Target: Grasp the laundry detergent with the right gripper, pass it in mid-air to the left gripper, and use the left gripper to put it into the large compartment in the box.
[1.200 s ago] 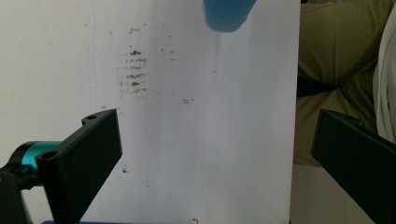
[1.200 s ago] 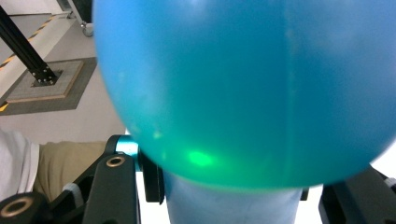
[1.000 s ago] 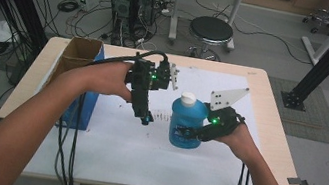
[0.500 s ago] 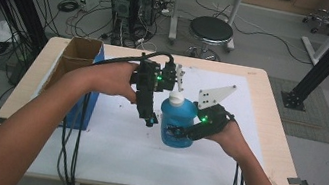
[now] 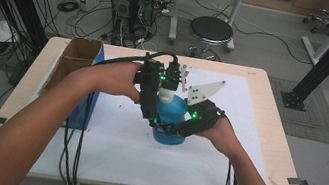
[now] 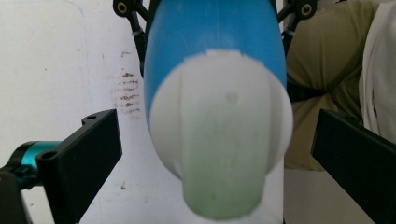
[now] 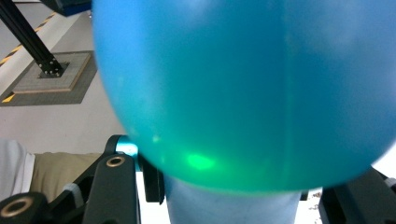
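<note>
In the high view, a round blue plastic bottle with a white cap [image 5: 171, 116] stands on the white sheet [image 5: 109, 139] that covers the light wooden table [image 5: 273, 156], near the middle of it. The right gripper [image 5: 172, 126] comes in from the right and low down, and its black jaws are pinching the bottle's round belly. The left gripper [image 5: 152, 116] comes in from the left and points down over the bottle's top. A brown cardboard box with a blue side [image 5: 76, 75] stands at the left edge of the table, well apart from the bottle. A round black stool [image 5: 212, 29] stands on the floor at the far side. In the left gripper view, the camera looks down on the white cap [image 6: 222, 140], with the blue bottle [image 6: 215, 42] below it. The two black jaws stand spread wide, one on each side of the cap, and do not touch it. In the right gripper view, the blue bottle [image 7: 247, 88] is very close and blurry. This gripper's jaws press on the bottle at both sides and hold it.
</note>
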